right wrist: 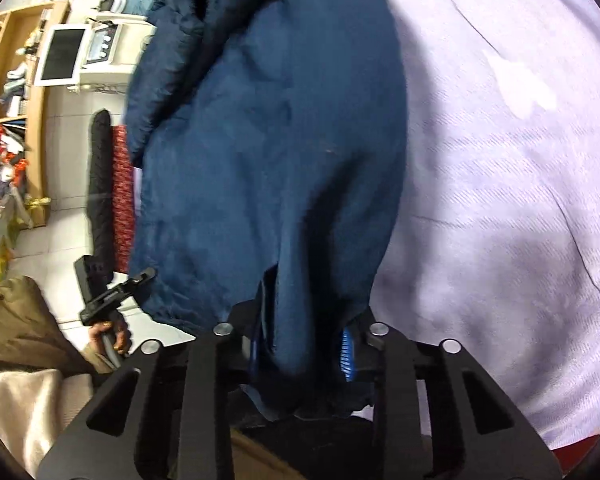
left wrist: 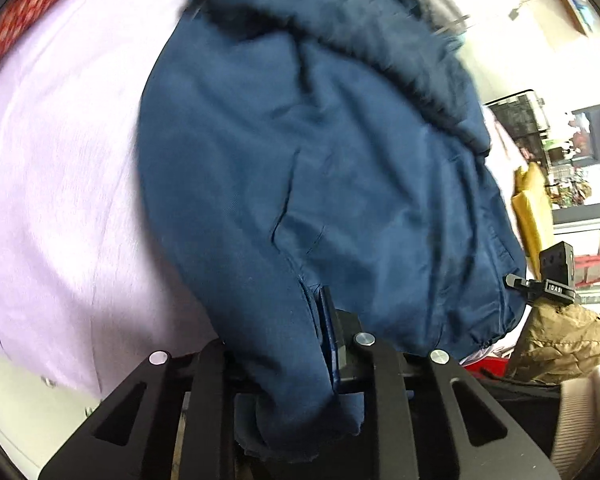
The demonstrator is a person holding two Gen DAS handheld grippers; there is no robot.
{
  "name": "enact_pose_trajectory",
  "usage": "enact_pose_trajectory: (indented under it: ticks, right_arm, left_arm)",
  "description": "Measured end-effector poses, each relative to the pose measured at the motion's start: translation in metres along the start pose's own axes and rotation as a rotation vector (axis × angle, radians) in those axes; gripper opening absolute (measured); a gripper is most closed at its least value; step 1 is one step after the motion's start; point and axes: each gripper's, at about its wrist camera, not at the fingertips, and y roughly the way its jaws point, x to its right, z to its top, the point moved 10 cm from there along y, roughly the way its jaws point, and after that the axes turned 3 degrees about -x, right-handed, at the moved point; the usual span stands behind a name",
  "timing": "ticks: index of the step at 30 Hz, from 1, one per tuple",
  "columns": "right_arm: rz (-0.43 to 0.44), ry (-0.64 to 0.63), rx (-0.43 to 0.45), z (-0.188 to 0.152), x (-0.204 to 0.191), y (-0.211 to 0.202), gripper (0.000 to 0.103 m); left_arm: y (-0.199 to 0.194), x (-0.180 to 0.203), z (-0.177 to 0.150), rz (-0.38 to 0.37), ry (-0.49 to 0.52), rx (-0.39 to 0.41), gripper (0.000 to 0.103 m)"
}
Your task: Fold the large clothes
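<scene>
Both claws (left (left wrist: pixel 296 344), right (right wrist: pixel 300 344)) pinch the soft, rumpled navy jacket (left wrist: pixel 320 160).

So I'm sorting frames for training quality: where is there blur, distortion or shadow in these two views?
Left wrist: motion blur smears the navy jacket along its top edge; fisheye bends the lilac sheet. Right wrist: jacket top also soft, shelves curve at the rim, a shadow falls on the sheet beside the jacket.

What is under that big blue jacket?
A pale lilac sheet spreads beneath and beside the blue jacket, which both grippers, left and right, pinch by its edge. Whatever lies directly under the jacket is covered.
</scene>
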Motion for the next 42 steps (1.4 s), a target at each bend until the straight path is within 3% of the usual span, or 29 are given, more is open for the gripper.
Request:
enact_pose_trajectory:
  ticks: [5, 8, 12, 18, 23, 26, 28, 31, 34, 39, 42]
  right_arm:
    - [0.093, -0.065, 0.052, 0.038, -0.042, -0.024, 0.025]
    - [0.086, -0.111, 0.083, 0.068, -0.062, -0.033, 0.023]
    - [0.063, -0.175, 0.125, 0.117, -0.088, -0.042, 0.022]
    - [0.075, -0.158, 0.218, 0.205, -0.118, -0.067, 0.021]
    - [0.154, -0.01, 0.294, 0.278, -0.118, -0.09, 0.021]
    - [0.163, 0.067, 0.327, 0.318, -0.113, -0.093, 0.021]
    - [0.217, 0.159, 0.355, 0.344, -0.104, -0.093, 0.021]
    - [0.359, 0.32, 0.392, 0.373, -0.09, -0.088, 0.021]
    - [0.324, 0.346, 0.404, 0.388, -0.083, -0.079, 0.021]
    - [0.353, 0.398, 0.405, 0.404, -0.073, -0.064, 0.021]
    - [0.412, 0.489, 0.404, 0.407, -0.061, -0.057, 0.031]
  left_arm:
    - [-0.013, 0.008, 0.037, -0.001, 0.035, 0.041, 0.018]
    - [-0.034, 0.014, 0.076, -0.013, 0.065, 0.116, 0.017]
    - [-0.052, 0.023, 0.139, 0.038, 0.134, 0.191, 0.017]
    - [-0.066, 0.034, 0.217, 0.091, 0.188, 0.248, 0.017]
    - [-0.081, 0.034, 0.291, 0.069, 0.098, 0.312, 0.017]
    - [-0.085, 0.03, 0.33, 0.122, 0.064, 0.33, 0.017]
    - [-0.08, 0.02, 0.353, 0.158, 0.035, 0.321, 0.017]
    - [-0.065, 0.012, 0.372, 0.156, -0.004, 0.288, 0.017]
    - [-0.051, 0.006, 0.379, 0.191, -0.015, 0.267, 0.019]
    - [-0.041, -0.024, 0.387, 0.019, -0.203, 0.237, 0.022]
    - [-0.047, -0.025, 0.386, -0.066, -0.217, 0.223, 0.027]
